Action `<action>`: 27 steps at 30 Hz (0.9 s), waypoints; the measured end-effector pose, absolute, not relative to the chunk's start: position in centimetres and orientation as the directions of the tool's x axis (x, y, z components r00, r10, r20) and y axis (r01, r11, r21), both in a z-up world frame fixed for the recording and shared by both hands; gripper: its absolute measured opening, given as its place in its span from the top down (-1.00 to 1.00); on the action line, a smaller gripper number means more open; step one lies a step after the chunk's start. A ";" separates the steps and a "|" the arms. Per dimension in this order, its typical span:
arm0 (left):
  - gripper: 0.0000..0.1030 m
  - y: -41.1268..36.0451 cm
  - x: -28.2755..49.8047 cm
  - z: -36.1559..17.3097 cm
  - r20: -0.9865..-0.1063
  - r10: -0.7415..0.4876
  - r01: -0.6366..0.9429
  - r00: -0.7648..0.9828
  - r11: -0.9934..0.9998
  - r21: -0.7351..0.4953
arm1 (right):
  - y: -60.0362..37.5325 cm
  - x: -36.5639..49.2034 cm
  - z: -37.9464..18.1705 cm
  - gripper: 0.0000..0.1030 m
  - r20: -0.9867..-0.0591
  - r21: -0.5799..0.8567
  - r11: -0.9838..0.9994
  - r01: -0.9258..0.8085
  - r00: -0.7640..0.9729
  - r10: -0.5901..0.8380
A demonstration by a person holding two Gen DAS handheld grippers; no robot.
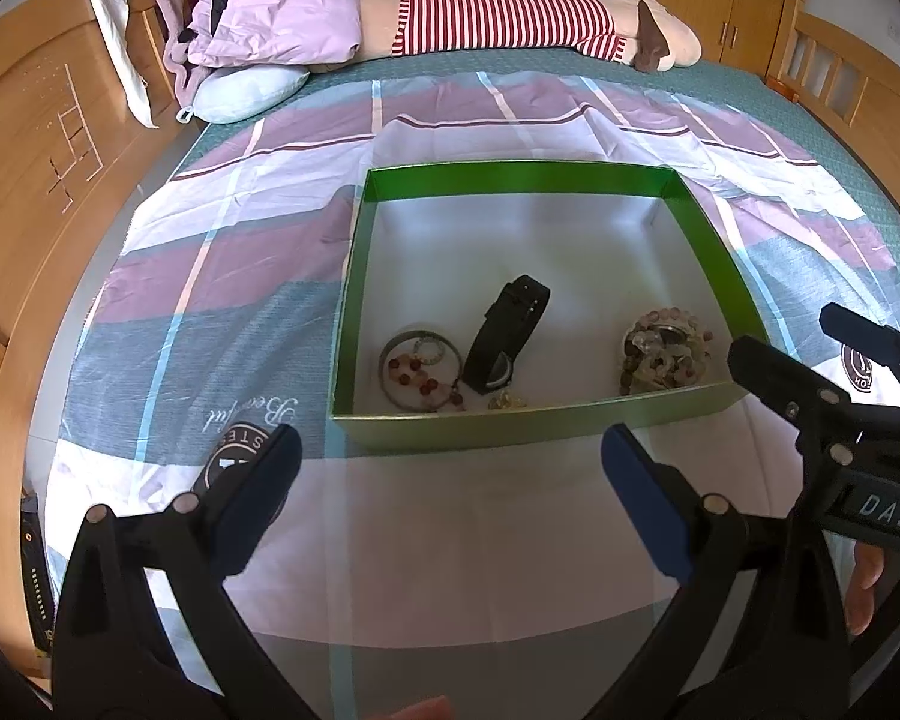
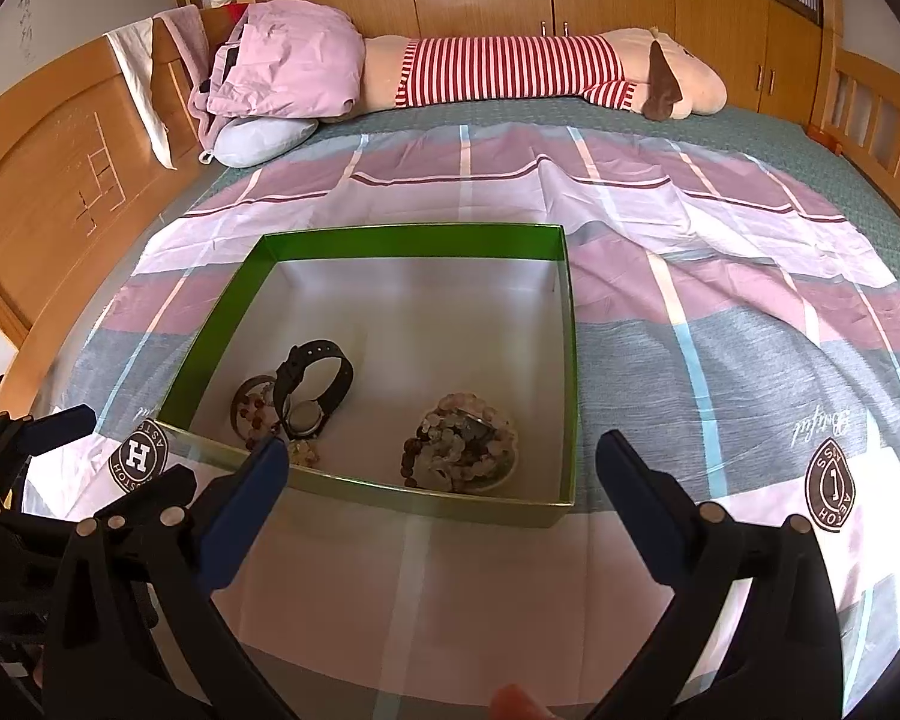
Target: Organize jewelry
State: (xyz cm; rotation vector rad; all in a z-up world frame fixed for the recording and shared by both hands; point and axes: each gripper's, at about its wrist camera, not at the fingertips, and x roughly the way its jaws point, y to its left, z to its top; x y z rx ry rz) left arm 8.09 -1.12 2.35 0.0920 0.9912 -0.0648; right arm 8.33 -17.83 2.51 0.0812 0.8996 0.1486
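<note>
A green box [image 1: 522, 180] [image 2: 408, 237] with a white floor lies on the bed. Inside it are a black watch [image 1: 507, 330] [image 2: 312, 387], a bangle with red beads [image 1: 420, 369] [image 2: 252, 405], a small gold piece [image 1: 506, 401] and a pile of bead bracelets [image 1: 666, 354] [image 2: 462, 450]. My left gripper [image 1: 450, 462] is open and empty just in front of the box's near wall. My right gripper [image 2: 441, 468] is open and empty, also in front of the near wall. The right gripper shows at the right of the left wrist view [image 1: 798, 354].
The bed is covered by a purple, grey and white sheet [image 1: 240, 276] [image 2: 720, 276]. A striped plush toy [image 1: 510, 21] [image 2: 510, 69], a pink jacket [image 1: 270, 12] and a pillow [image 1: 246, 96] lie at the far side. A wooden headboard [image 1: 36, 180] stands on the left.
</note>
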 end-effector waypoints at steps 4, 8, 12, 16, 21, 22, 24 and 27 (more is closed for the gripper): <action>-0.96 -1.1 8.1 2.3 -0.838 -0.015 0.099 0.545 0.994 0.047 | -17.9 8.3 2.5 -0.97 -0.774 0.133 0.987 -0.094 0.612 0.163; -0.96 -1.1 8.0 2.3 -0.839 -0.016 0.100 0.544 0.994 0.046 | -17.8 8.3 2.5 -0.97 -0.773 0.130 0.987 -0.096 0.613 0.162; -0.96 -1.1 8.0 2.3 -0.841 -0.019 0.100 0.541 0.994 0.042 | -17.8 8.2 2.5 -0.97 -0.773 0.127 0.987 -0.096 0.614 0.159; -0.96 -1.1 8.0 2.3 -0.842 -0.019 0.099 0.540 0.994 0.041 | -17.7 8.2 2.5 -0.97 -0.774 0.129 0.987 -0.097 0.612 0.161; -0.96 -1.1 8.1 2.2 -0.842 -0.019 0.098 0.539 0.994 0.041 | -17.6 8.1 2.5 -0.97 -0.775 0.130 0.987 -0.095 0.612 0.161; -0.96 -1.1 8.1 2.2 -0.842 -0.019 0.098 0.538 0.994 0.040 | -17.6 8.1 2.5 -0.97 -0.775 0.130 0.987 -0.095 0.611 0.161; -0.96 -1.1 8.1 2.2 -0.843 -0.021 0.098 0.538 0.994 0.038 | -17.6 8.1 2.5 -0.97 -0.775 0.128 0.987 -0.095 0.611 0.160; -0.96 -1.1 8.1 2.1 -0.843 -0.021 0.098 0.538 0.994 0.038 | -17.6 8.1 2.5 -0.97 -0.774 0.130 0.987 -0.095 0.612 0.161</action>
